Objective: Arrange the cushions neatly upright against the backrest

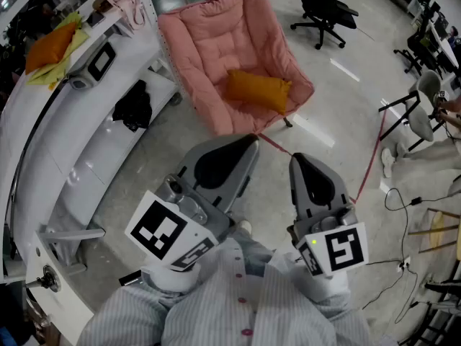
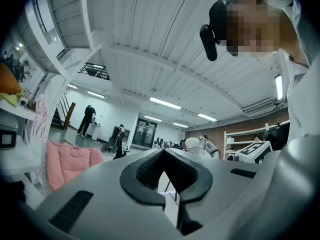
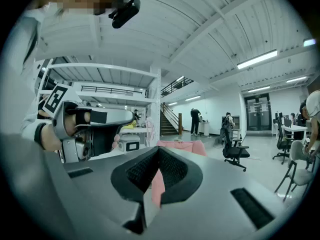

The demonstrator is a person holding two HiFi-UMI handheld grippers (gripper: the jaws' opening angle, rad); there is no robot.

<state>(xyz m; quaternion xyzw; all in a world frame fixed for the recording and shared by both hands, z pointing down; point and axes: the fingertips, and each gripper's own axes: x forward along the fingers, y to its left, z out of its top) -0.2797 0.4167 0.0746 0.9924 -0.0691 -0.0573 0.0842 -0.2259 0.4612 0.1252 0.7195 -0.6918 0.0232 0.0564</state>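
Observation:
A pink padded chair (image 1: 216, 42) stands on the floor ahead of me, with an orange cushion (image 1: 257, 90) lying flat and slanted on its seat. A second orange cushion (image 1: 49, 45) rests on the white counter at the far left, on top of a yellow cloth. My left gripper (image 1: 248, 141) and right gripper (image 1: 299, 158) are held side by side close to my body, short of the chair. Both are shut with nothing in them. In the left gripper view the chair (image 2: 70, 161) shows at the lower left, and in the right gripper view the chair (image 3: 185, 146) sits just beyond the closed jaws.
A long white counter (image 1: 86, 150) runs along the left with a black item (image 1: 133, 107) and a grey device (image 1: 97, 63) on it. A black office chair (image 1: 324, 9) stands behind the pink chair. A red cord (image 1: 371, 157) crosses the floor at right, near a white chair (image 1: 425, 99).

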